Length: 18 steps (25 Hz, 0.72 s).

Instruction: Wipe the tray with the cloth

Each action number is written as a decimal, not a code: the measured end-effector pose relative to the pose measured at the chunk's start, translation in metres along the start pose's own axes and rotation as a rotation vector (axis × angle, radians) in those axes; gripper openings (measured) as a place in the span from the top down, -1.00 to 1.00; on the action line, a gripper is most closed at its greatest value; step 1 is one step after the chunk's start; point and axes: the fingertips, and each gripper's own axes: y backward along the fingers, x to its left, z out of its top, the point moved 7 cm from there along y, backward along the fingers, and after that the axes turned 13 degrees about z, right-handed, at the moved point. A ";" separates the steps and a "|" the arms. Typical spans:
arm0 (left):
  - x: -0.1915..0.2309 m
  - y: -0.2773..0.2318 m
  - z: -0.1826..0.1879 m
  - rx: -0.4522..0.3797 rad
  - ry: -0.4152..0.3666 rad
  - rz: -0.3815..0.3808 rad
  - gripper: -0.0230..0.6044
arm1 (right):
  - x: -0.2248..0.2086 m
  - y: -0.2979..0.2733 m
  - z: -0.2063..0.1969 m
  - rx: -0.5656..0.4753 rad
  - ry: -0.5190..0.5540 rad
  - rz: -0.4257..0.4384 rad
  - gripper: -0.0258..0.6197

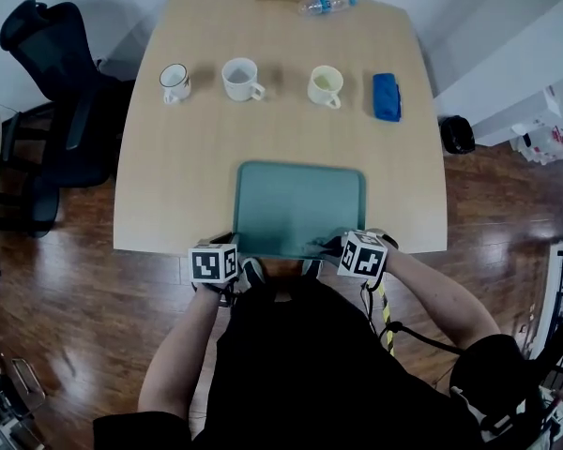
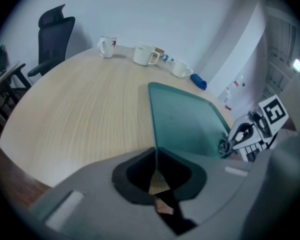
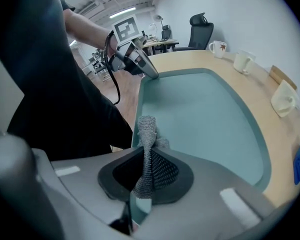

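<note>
Tray [image 1: 300, 204] sits at the table's 6 o'clock edge, right in front of the person. L gripper [image 2: 156, 156] is clamped on the tray's rim at approx. 7 o'clock, pinning it. R gripper [image 3: 142, 170] is closed on the grey cloth [image 3: 146, 134], which sits at the tray's 5 o'clock corner. Looks like early or mid-wipe. No dirt or streaks show, so can't say how much is done. Prob. the far half, toward 12, is left.
</note>
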 end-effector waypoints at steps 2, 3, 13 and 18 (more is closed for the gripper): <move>-0.001 0.000 -0.001 -0.004 0.017 0.023 0.86 | -0.010 0.008 -0.004 0.004 0.033 -0.027 0.83; -0.002 0.000 -0.001 -0.005 0.023 0.033 0.86 | -0.018 0.015 -0.006 0.003 0.045 -0.053 0.83; -0.006 0.000 0.001 0.004 0.047 0.075 0.85 | -0.155 0.092 -0.024 0.022 -0.080 -0.312 0.83; -0.005 0.000 0.000 -0.011 0.051 0.099 0.85 | -0.156 0.088 -0.026 0.034 -0.060 -0.298 0.83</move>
